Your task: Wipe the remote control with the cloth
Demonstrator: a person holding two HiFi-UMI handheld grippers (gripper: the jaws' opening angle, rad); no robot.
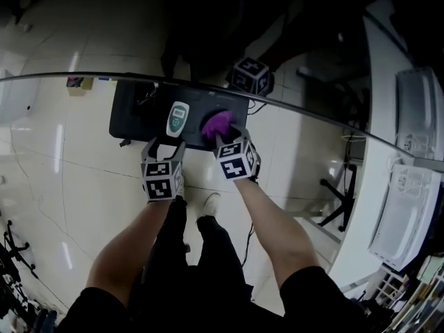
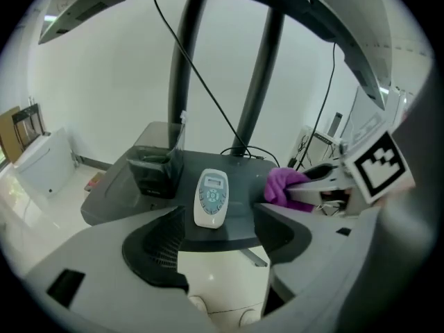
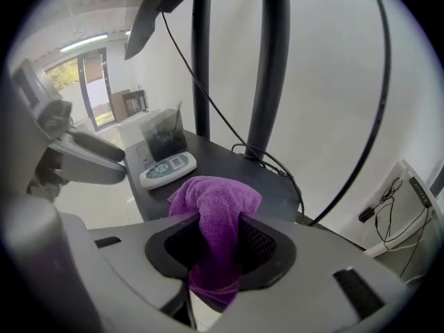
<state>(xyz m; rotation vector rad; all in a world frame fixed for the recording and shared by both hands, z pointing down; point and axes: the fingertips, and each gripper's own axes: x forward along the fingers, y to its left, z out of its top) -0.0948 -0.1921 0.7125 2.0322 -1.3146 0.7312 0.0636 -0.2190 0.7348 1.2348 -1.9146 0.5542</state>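
A white remote control point(image 1: 177, 118) with a small screen lies face up on a dark low table point(image 1: 132, 113). My left gripper point(image 1: 165, 144) hovers just short of the table's near edge. Its jaws stand wide apart and empty, and the remote point(image 2: 211, 197) rests on the table beyond them. My right gripper point(image 1: 227, 136) is shut on a purple cloth point(image 1: 219, 124) to the right of the remote. The cloth point(image 3: 215, 220) bunches out past the jaws and hangs below them. In the right gripper view the remote point(image 3: 166, 170) lies to the cloth's left.
A black box point(image 2: 154, 168) stands on the table's far left part. Two dark poles point(image 2: 257, 82) and thin cables rise behind the table. A marker cube point(image 1: 250, 75) sits past the table's far edge. White units point(image 1: 409, 207) line the right side. The person's legs are below.
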